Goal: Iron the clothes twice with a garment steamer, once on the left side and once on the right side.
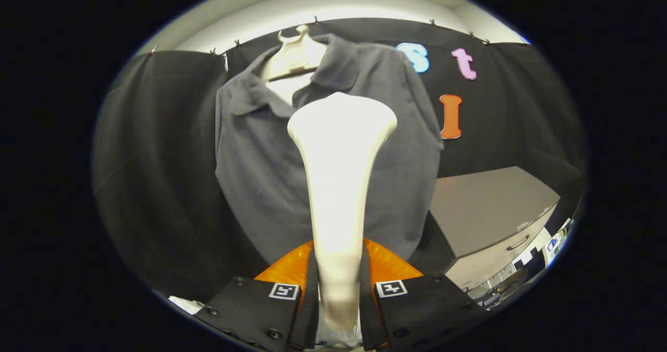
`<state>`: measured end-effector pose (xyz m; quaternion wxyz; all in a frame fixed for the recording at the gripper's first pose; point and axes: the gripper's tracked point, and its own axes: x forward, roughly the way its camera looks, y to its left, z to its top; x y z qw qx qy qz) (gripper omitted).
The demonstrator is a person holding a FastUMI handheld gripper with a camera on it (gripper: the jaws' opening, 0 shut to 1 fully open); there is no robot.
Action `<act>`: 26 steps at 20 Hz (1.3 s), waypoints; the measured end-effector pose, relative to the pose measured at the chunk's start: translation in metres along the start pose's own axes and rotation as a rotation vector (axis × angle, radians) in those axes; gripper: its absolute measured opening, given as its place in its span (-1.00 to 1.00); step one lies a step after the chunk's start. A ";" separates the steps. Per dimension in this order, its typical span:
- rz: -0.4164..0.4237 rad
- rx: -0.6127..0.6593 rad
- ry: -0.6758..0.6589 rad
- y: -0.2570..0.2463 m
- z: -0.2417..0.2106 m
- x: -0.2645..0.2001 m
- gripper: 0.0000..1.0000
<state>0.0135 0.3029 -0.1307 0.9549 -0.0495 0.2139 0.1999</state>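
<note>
garment steamer (338,185): white, handle clamped between both fingers of the claw (338,289), which is closed on it. steamer extends forward and upward from the fingers; its wide head sits in front of the chest of a grey collared shirt (260,170), near the placket; contact cannot be confirmed. shirt hangs on a pale hanger (294,55) against the black cloth wall. a grey table (484,206) stands beside the shirt's lower edge.

steamer (338,185) cream | shirt (260,164) plain grey (collared) | cabinet (484,211) grey
</note>
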 end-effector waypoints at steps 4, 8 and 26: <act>-0.074 0.014 -0.106 -0.036 0.044 -0.026 -0.21; -0.141 0.025 -0.184 -0.069 0.068 -0.062 -0.21; -0.147 0.055 -0.178 -0.078 0.064 -0.055 -0.21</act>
